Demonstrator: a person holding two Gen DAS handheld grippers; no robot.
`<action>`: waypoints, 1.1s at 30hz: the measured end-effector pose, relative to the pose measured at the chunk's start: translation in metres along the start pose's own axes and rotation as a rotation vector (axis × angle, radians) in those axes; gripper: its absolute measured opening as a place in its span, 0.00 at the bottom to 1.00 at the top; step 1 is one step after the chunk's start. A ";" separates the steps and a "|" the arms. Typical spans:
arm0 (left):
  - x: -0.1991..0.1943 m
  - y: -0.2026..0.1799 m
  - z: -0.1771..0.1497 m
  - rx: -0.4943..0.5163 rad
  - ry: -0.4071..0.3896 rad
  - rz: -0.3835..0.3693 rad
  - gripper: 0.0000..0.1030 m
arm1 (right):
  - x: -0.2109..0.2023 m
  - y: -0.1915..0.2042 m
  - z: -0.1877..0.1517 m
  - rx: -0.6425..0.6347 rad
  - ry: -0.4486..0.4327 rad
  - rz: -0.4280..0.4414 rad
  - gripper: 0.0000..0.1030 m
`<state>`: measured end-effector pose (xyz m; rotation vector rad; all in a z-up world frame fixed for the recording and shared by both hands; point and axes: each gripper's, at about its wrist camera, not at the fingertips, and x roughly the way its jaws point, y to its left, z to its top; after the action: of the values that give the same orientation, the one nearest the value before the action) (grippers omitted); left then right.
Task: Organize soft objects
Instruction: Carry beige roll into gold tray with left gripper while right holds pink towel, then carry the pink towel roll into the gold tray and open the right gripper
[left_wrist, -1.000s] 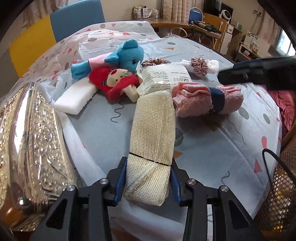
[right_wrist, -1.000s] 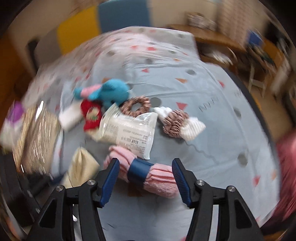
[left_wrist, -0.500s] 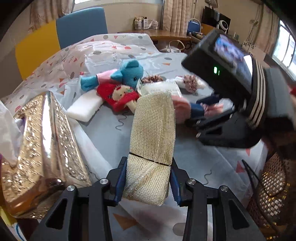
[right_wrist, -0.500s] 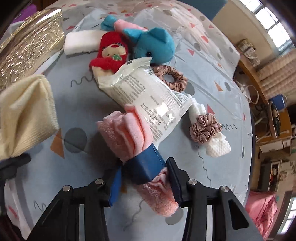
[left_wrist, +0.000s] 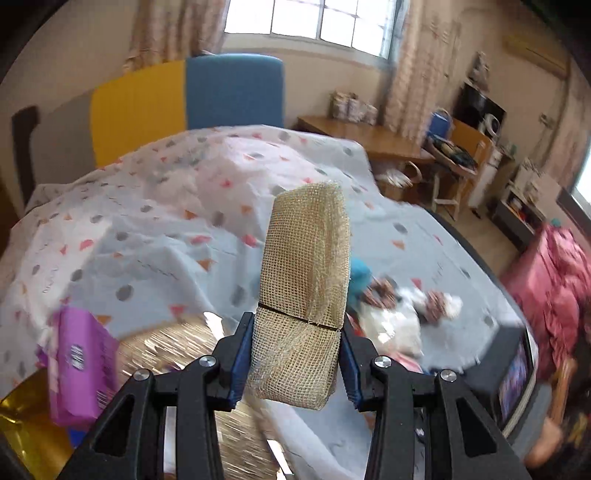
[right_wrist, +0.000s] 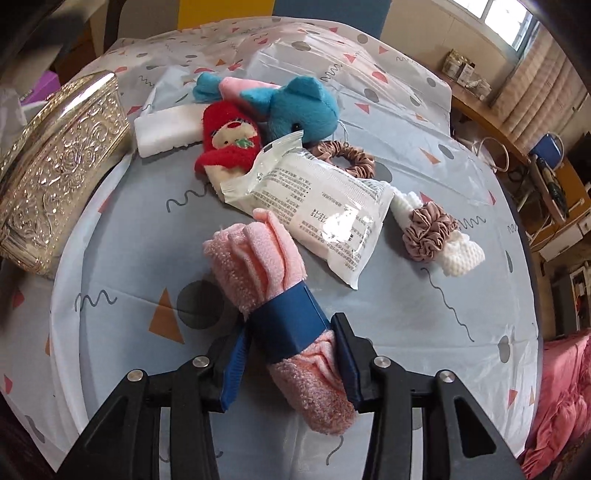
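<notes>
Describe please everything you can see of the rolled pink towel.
The pink towel is a fluffy terry cloth, rolled into a thick bundle with folds showing at its far end. A dark blue band wraps its middle. It lies slanted on the patterned tablecloth. The right hand-held gripper is shut on it at the band. Its far end touches the white plastic packet.

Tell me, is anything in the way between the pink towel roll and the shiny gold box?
Nothing visible blocks it. The right gripper has its jaws shut on the pink towel roll, and only bare tablecloth lies between it and the gold box. The plastic packet lies on the roll's far side.
</notes>
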<state>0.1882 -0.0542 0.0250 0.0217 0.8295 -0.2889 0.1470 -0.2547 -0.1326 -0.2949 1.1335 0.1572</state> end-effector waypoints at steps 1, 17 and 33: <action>-0.005 0.014 0.008 -0.026 -0.017 0.019 0.41 | 0.000 0.001 0.000 -0.011 -0.004 -0.005 0.43; -0.091 0.231 -0.102 -0.403 -0.048 0.297 0.42 | 0.000 0.012 -0.008 -0.044 0.003 -0.010 0.43; -0.061 0.262 -0.179 -0.632 0.087 0.288 0.66 | 0.000 0.016 -0.010 -0.042 -0.013 -0.041 0.43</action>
<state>0.0878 0.2359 -0.0762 -0.4370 0.9613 0.2547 0.1337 -0.2424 -0.1387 -0.3535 1.1117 0.1464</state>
